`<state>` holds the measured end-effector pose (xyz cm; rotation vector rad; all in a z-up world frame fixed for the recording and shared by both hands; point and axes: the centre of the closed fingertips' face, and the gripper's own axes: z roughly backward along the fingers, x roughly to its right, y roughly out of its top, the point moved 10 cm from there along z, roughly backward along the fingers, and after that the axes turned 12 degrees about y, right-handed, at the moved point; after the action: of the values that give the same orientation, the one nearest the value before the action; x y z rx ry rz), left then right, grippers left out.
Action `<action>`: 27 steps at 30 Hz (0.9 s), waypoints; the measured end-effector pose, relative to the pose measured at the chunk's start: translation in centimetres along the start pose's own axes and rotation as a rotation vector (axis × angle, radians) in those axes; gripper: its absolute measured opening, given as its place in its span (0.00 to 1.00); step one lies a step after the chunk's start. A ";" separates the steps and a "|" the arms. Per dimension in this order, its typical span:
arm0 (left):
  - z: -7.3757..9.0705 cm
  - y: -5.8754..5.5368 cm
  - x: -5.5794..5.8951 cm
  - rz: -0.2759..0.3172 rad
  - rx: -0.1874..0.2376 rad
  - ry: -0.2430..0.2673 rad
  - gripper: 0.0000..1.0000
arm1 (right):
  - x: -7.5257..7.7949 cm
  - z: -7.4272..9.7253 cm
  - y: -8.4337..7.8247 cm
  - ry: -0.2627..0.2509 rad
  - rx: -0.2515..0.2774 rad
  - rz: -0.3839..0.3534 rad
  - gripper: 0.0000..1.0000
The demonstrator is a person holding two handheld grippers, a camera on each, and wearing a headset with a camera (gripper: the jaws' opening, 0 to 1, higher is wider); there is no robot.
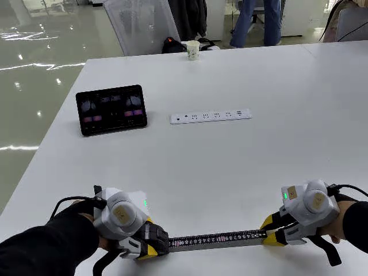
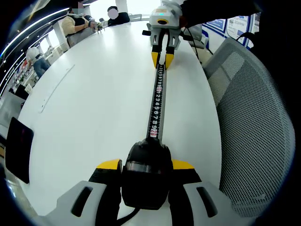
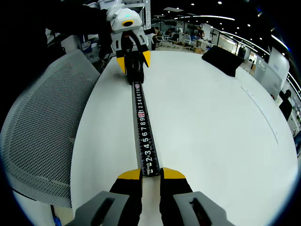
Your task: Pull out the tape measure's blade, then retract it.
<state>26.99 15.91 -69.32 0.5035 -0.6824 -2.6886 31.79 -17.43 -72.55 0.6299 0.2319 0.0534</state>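
Note:
The black tape measure case [image 1: 154, 238] sits at the table's near edge, clamped between the yellow-tipped jaws of my left gripper [image 1: 150, 242]. Its blade [image 1: 218, 238] stretches right along the table, black with white numbers. My right gripper [image 1: 270, 230] is shut on the blade's end. In the left gripper view the case [image 2: 146, 170] fills the space between the jaws and the blade [image 2: 157, 101] runs away to the right gripper [image 2: 162, 59]. From the right gripper view the blade [image 3: 142, 134] leads to the left gripper [image 3: 133, 63], and the blade end sits in my right gripper [image 3: 150, 175].
A dark tablet [image 1: 111, 109] lies on the white table [image 1: 241, 149] at the middle left. A white power strip [image 1: 210, 116] lies beyond the centre. A paper cup [image 1: 192, 50] stands at the far edge. A mesh chair [image 2: 256, 127] is beside the near edge. People stand beyond the table.

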 end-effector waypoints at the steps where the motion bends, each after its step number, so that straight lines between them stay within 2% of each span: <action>1: 0.0 0.0 0.0 0.000 0.001 0.000 0.33 | 0.0 0.0 0.0 0.000 0.001 0.000 0.10; 27: 0.1 -0.1 0.0 0.008 0.008 0.003 0.33 | 0.0 0.4 -0.6 -0.006 -0.001 -0.017 0.10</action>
<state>26.96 16.00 -69.28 0.5063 -0.6934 -2.6781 31.91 -18.09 -72.59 0.6266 0.2314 0.0351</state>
